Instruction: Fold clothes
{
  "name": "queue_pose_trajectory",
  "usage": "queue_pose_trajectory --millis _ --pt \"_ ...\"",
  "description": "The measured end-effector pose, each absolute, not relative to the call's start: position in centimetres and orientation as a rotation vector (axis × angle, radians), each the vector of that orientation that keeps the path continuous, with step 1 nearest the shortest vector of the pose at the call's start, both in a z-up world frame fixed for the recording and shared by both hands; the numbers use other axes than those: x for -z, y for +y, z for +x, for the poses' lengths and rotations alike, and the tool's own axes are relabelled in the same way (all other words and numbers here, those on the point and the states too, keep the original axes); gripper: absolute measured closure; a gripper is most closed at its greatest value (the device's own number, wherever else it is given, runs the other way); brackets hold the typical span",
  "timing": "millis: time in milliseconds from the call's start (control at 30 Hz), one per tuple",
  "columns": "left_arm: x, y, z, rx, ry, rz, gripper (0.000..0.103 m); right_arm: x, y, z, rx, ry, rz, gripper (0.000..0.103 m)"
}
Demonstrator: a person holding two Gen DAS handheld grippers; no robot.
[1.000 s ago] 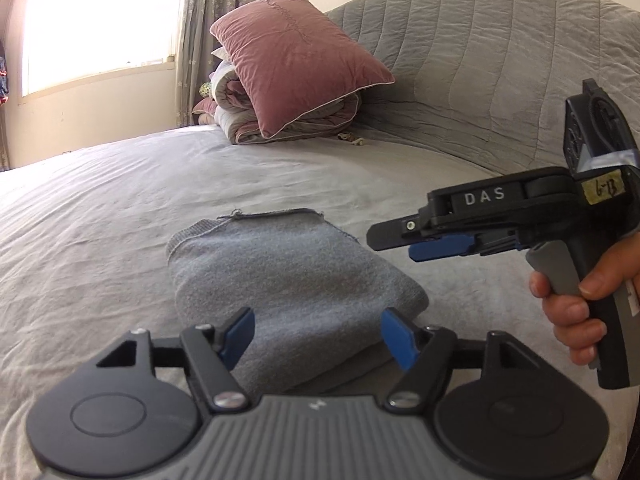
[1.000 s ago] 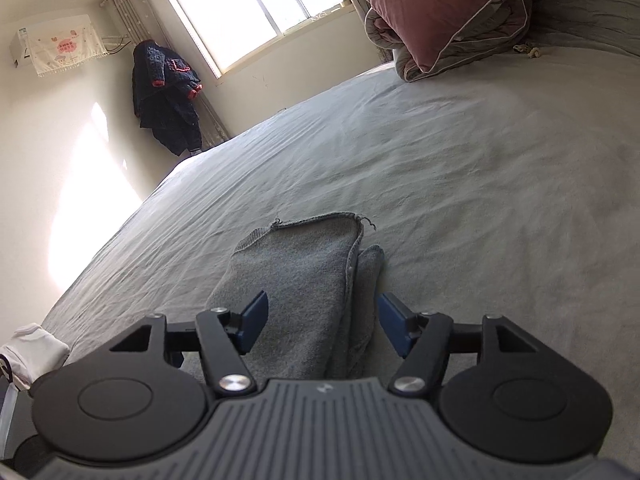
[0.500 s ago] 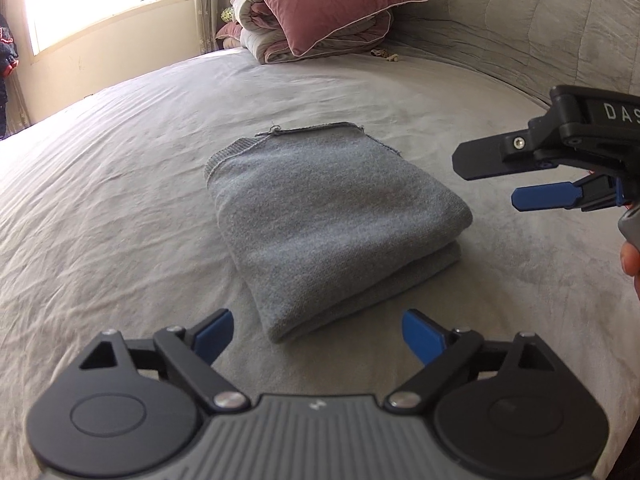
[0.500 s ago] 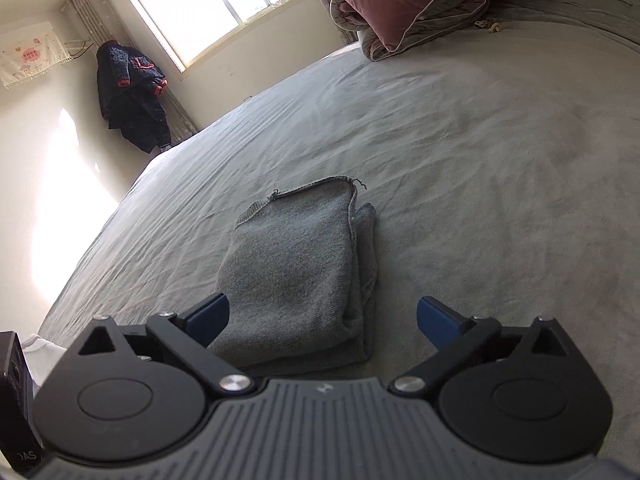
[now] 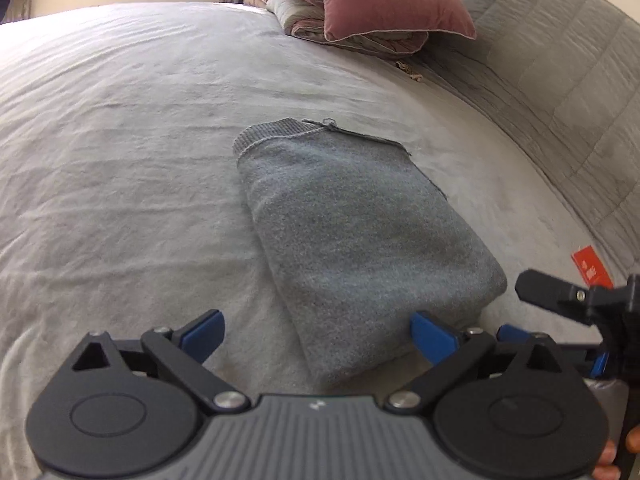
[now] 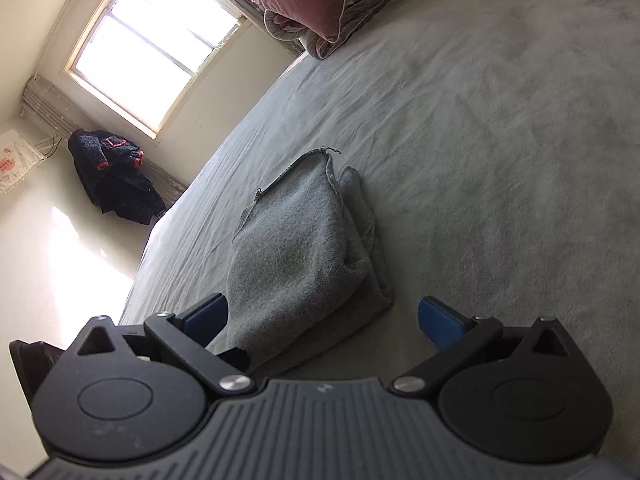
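A grey knit garment (image 5: 356, 236) lies folded into a compact rectangle on the grey bed (image 5: 120, 152); its ribbed hem faces away. It also shows in the right wrist view (image 6: 304, 260). My left gripper (image 5: 316, 336) is open and empty, hovering just above the garment's near edge. My right gripper (image 6: 322, 318) is open and empty, above the garment's near end; it shows at the right edge of the left wrist view (image 5: 560, 320).
A pink pillow (image 5: 384, 0) rests on a rolled quilt by the padded grey headboard (image 5: 568, 80). A small red tag (image 5: 592, 266) lies at the bed's right edge. A dark jacket (image 6: 112, 176) hangs in the corner below a bright window (image 6: 152, 44).
Both grippers have opened wider and pulled back from the folded garment. The right gripper has dropped lower in the left wrist view. The garment has stayed in place.
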State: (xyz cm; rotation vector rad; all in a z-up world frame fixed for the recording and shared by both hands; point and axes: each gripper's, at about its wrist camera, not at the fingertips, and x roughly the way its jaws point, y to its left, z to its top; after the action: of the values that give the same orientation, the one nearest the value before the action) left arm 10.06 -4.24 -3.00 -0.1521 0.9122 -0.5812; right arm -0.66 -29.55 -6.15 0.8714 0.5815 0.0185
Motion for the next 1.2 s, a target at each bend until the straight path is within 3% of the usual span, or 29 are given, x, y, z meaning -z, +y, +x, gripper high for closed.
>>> queue_pose_trajectory --millis 233,633,700,800,867,967,1067,1200 --pt "4.5 -3.4 14.9 0.588 0.889 -0.375 0.003 7.2 -27.3 -1.3 0.070 0.459 0.853 0.000" --pt "5.6 -6.3 20.5 0.626 0.843 -0.464 0.004 8.2 -26.8 0.1 0.198 0.377 0.858 0.004" --pt "5.8 -6.7 20.8 0.628 0.838 -0.475 0.008 8.4 -27.0 0.3 0.201 0.376 0.878 0.010" --pt "6.2 -6.9 20.9 0.616 0.839 -0.516 0.024 8.7 -27.3 0.7 0.206 0.376 0.907 0.029" --pt "6.5 -7.1 20.9 0.621 0.852 -0.539 0.043 8.9 -27.4 0.9 0.210 0.375 0.927 0.051" --pt "6.8 -7.2 20.9 0.637 0.873 -0.572 0.064 9.0 -27.8 1.1 0.209 0.370 0.955 0.063" --pt "6.7 -7.1 20.7 0.629 0.868 -0.611 0.070 8.6 -28.5 0.9 0.198 0.356 0.981 0.071" --pt "6.0 -7.6 20.3 0.615 0.843 -0.632 0.072 8.2 -29.4 0.7 0.183 0.338 1.014 0.073"
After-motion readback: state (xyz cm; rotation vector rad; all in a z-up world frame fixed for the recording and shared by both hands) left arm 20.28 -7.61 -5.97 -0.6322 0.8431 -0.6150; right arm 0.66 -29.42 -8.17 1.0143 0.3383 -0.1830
